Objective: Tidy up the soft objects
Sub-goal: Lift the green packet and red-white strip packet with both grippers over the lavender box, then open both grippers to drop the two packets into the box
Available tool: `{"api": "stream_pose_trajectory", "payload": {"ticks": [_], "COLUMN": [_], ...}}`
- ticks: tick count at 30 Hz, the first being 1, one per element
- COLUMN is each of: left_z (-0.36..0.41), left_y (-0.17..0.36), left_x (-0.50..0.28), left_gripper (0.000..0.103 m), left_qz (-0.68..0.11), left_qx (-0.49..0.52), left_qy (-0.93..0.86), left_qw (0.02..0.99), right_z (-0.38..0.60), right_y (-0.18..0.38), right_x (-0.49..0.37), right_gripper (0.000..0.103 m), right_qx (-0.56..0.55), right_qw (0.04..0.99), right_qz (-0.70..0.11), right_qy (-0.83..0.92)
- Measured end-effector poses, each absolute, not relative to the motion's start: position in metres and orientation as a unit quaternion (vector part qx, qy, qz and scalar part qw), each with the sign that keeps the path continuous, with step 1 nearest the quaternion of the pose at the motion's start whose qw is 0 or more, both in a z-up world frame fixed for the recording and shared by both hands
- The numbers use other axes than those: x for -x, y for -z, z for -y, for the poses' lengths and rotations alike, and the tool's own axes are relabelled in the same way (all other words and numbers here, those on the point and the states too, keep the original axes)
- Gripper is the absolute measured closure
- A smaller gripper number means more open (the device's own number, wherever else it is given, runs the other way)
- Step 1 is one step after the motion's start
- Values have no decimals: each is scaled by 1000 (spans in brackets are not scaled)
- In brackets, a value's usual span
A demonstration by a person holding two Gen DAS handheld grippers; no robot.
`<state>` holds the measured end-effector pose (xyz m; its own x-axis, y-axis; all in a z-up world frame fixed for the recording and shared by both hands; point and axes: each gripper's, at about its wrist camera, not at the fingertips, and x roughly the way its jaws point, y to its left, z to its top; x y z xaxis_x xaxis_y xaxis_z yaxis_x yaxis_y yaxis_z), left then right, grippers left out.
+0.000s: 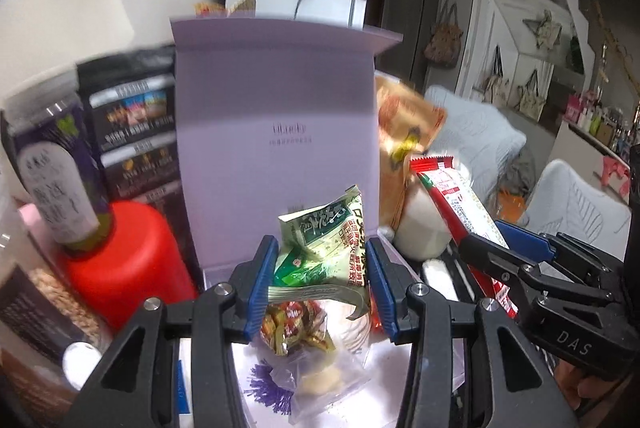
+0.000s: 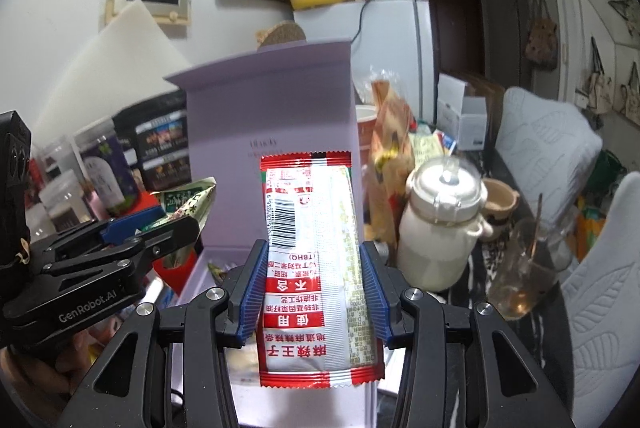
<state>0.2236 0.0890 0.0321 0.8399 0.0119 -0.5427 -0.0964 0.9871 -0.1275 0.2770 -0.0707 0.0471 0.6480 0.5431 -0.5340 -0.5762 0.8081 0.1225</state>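
My left gripper (image 1: 322, 260) is shut on a green snack packet (image 1: 326, 240) and holds it over the open lilac box (image 1: 276, 116). Clear bags of sweets (image 1: 296, 328) lie inside the box below it. My right gripper (image 2: 314, 268) is shut on a red and white snack packet (image 2: 310, 268), held upright in front of the box lid (image 2: 272, 108). The right gripper also shows in the left wrist view (image 1: 476, 248) with its packet (image 1: 460, 204), just right of the box. The left gripper shows in the right wrist view (image 2: 176, 228) with the green packet (image 2: 188, 204).
A red bottle (image 1: 124, 260), a purple jar (image 1: 60, 164) and black packets (image 1: 132, 120) stand left of the box. An orange bag (image 2: 392, 148), a cream lidded pot (image 2: 436, 228) and a glass (image 2: 524, 268) stand to its right. A white fridge (image 2: 400, 40) is behind.
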Motion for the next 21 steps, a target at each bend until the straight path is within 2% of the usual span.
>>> {"api": "stream_pose_trajectory", "payload": {"ticks": [21], "left_z": [-92], "left_y": [27], "left_x": [-269], "left_gripper": [59], "left_qz": [-388], "left_qx": [78], "left_qy": [-11], "left_qw": [918], "right_z": [52], "right_y": [31], "right_x": [-322], "right_gripper": [58], "right_qx": [34], "right_qw": [856], "right_qz": [-401], "right_qy": [-325]}}
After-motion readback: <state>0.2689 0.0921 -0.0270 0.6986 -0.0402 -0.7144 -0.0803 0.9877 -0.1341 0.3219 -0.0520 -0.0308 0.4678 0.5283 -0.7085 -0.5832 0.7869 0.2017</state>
